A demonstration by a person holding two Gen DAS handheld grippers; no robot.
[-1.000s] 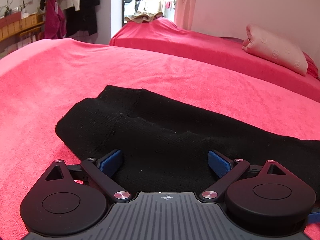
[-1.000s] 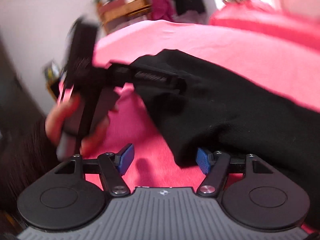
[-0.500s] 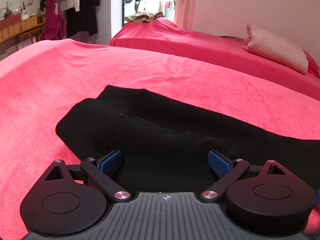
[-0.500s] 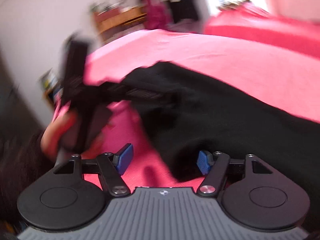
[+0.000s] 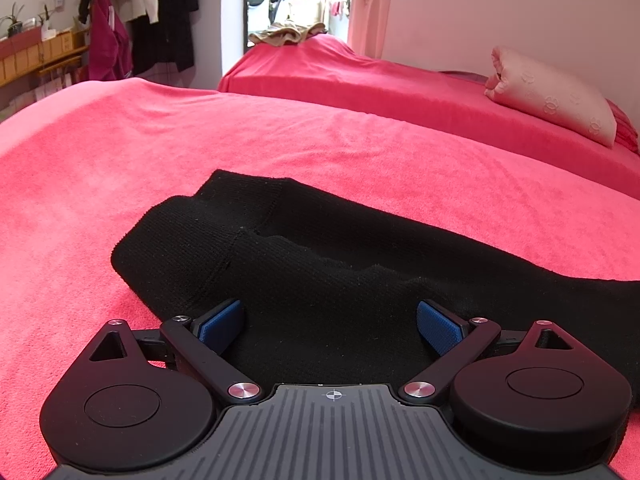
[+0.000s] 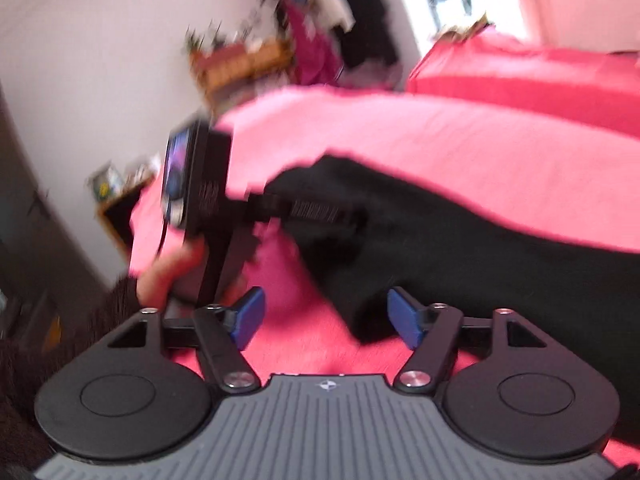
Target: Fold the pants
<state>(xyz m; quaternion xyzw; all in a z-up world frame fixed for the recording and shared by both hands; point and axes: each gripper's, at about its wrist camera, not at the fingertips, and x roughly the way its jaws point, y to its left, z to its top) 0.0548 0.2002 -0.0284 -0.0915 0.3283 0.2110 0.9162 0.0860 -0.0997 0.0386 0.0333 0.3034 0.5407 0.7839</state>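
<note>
With the black pants doubled on the red bedspread, the left gripper hovers wide open (nothing held) and the right gripper is opening, cloth unpinched between its pads, so another fold likely needs fresh grips.

Light: bright, soft daylight from the doorway at the back, which blows out white | Shadows: faint, only under the black pants | Left wrist view: sharp — fisheye bends the bed at the edges, corners dark | Right wrist view: motion blur smears everything — shelf unreadable
</note>
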